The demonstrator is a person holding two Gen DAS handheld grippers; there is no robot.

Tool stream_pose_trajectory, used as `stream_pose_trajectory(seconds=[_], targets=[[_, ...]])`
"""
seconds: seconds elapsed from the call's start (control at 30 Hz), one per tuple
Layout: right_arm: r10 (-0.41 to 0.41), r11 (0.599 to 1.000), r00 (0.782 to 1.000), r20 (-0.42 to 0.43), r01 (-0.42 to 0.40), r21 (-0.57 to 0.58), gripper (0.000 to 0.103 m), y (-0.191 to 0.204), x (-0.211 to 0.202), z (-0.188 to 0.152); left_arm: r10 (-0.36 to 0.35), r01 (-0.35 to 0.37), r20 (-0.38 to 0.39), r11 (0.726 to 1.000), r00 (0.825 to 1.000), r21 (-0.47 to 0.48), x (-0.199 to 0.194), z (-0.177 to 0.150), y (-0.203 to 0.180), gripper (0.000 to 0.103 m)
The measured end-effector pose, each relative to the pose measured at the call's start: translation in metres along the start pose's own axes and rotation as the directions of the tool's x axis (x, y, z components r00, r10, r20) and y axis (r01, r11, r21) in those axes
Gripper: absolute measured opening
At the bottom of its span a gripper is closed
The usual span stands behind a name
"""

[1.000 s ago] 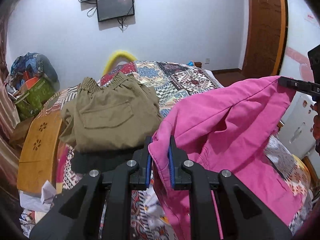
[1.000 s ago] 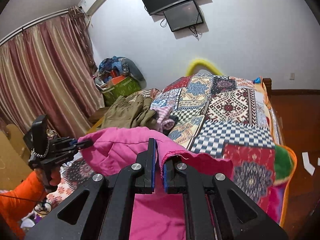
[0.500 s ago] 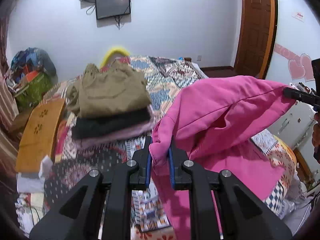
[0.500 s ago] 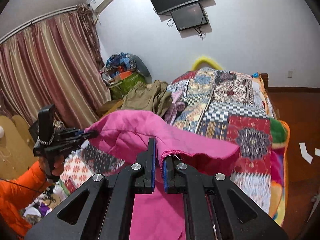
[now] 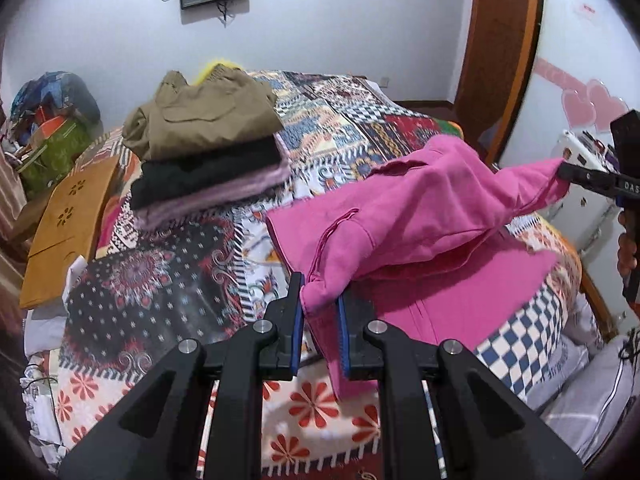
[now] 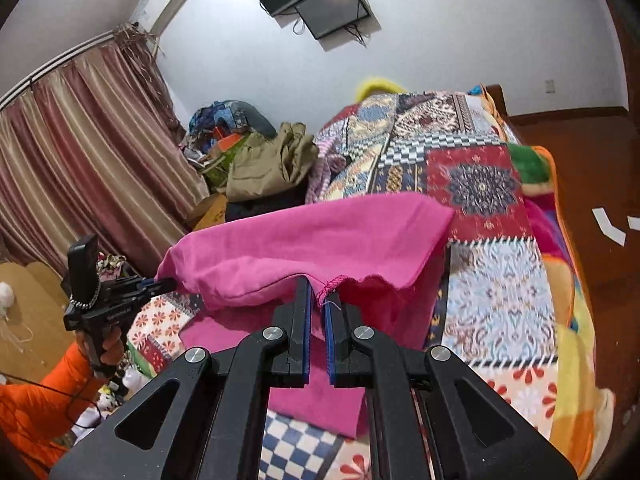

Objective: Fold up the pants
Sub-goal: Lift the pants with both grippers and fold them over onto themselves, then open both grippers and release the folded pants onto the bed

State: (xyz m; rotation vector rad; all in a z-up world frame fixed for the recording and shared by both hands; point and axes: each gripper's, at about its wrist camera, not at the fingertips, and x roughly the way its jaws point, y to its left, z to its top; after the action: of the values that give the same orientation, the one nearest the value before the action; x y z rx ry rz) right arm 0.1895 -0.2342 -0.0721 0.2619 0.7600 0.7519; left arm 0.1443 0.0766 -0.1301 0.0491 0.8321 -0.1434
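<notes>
Pants (image 5: 420,216) on bed (image 5: 168,280), beside clothes stack (image 5: 204,148)

Bright pink pants (image 5: 420,216) (soft, fleecy) stretched above the bed; lower half draped on the quilt.

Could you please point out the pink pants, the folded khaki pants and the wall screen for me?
pink pants (image 5: 424,216): left wrist view, on the raised upper layer.
folded khaki pants (image 5: 200,120): left wrist view, top of the stack, near the pocket.
wall screen (image 6: 332,10): right wrist view, middle of its dark glass.
</notes>
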Motion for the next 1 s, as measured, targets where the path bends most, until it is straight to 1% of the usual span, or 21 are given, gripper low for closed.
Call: stream_pose_trajectory(seconds=[0.13, 0.3, 0.4, 0.63, 0.77, 0.9, 1.0], targets=[[0.016, 1.0, 1.0, 0.002, -0.016, 0.003, 0.005, 0.004, -0.008, -0.009, -0.012, 0.012, -0.01, 1.0, 1.0, -0.001, 0.001, -0.012, -0.003, 0.014], [0.032, 0.999, 0.999, 0.0, -0.032, 0.004, 0.005, 0.01, -0.019, -0.021, -0.035, 0.034, -0.023, 0.999, 0.999, -0.033, 0.002, -0.022, 0.0, 0.014], [0.015, 1.0, 1.0, -0.019, -0.015, 0.001, 0.005, 0.012, -0.02, -0.029, -0.026, 0.025, -0.03, 0.999, 0.999, -0.039, 0.003, -0.029, 0.001, 0.014], [-0.033, 0.999, 0.997, -0.074, 0.034, 0.02, 0.005, -0.001, -0.012, -0.04, 0.0, -0.002, -0.051, 0.999, 0.999, -0.036, 0.008, -0.041, 0.003, 0.014], [-0.043, 0.999, 0.995, -0.086, 0.044, 0.002, 0.005, 0.002, -0.01, -0.044, 0.016, -0.019, -0.042, 0.998, 0.999, -0.052, 0.008, -0.047, 0.007, 0.013], [-0.068, 0.998, 0.991, -0.12, 0.066, -0.016, 0.005, 0.004, -0.005, -0.047, 0.02, -0.023, -0.045, 0.997, 0.999, -0.067, 0.007, -0.048, 0.012, 0.012], [-0.092, 0.995, 0.982, -0.163, 0.095, 0.012, 0.005, -0.004, 0.001, -0.05, 0.046, -0.049, -0.042, 0.997, 0.998, -0.062, 0.002, -0.042, 0.015, 0.012]])
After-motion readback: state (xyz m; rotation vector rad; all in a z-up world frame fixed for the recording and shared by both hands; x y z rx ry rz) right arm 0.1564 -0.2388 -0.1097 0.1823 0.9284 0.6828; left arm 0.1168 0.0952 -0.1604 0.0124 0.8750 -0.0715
